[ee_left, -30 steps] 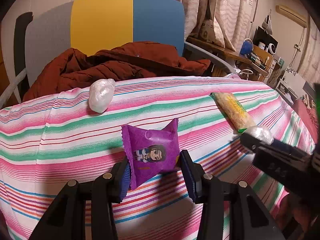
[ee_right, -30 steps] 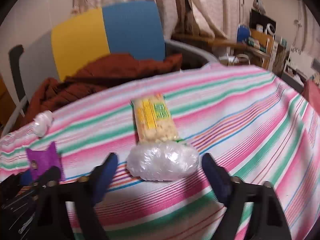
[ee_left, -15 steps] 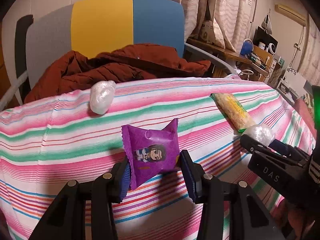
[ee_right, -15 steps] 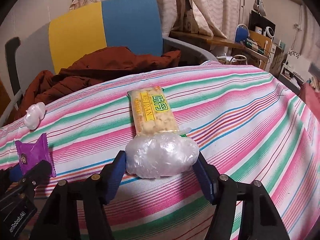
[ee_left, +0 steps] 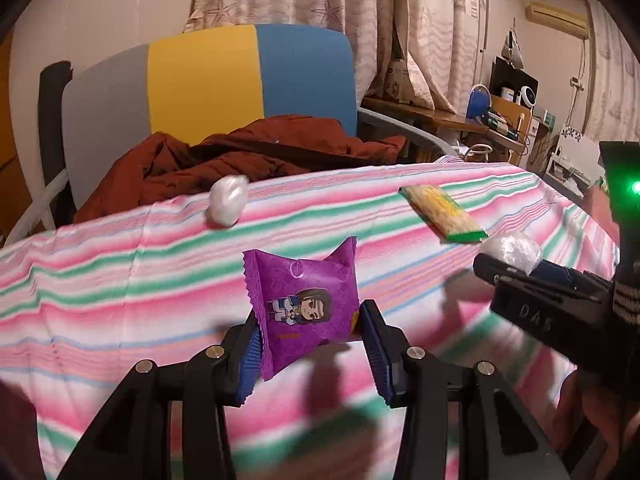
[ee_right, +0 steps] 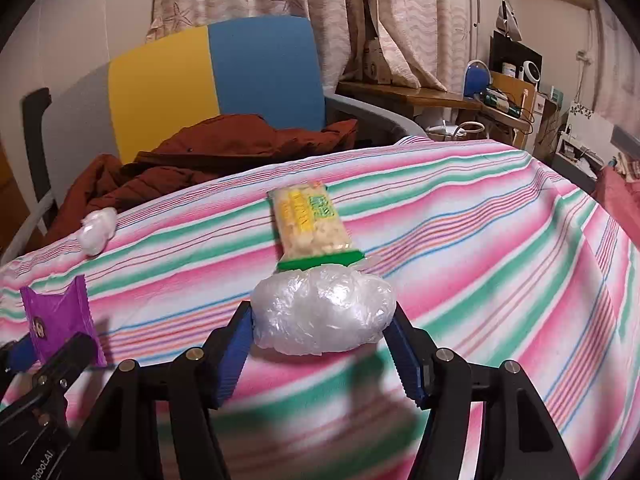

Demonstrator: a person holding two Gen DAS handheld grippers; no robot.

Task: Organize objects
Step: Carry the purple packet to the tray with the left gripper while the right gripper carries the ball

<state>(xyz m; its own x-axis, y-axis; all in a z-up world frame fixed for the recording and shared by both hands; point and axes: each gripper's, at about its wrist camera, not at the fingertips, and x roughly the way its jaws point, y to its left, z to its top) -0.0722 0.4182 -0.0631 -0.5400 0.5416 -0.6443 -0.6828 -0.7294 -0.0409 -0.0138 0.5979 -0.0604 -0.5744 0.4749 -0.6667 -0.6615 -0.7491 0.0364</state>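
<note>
Striped cloth (ee_right: 480, 216) holds two snacks to sort; left gripper (ee_left: 310, 354) pinches purple packet (ee_left: 308, 304), right gripper (ee_right: 322, 354) squeezes plastic ball (ee_right: 322, 312).

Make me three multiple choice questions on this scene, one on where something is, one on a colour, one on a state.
1. Where is the yellow snack bar?
A. On the striped cloth
B. On the chair
C. In a tool

2. What colour is the packet in the left tool?
A. Green
B. Purple
C. Orange

3. The right tool is:
A. Empty
B. Shut on the plastic-wrapped bundle
C. Out of view

Answers: A, it lies flat on the cloth; B, its wrapper is purple; B, both pads press the bundle.
</note>
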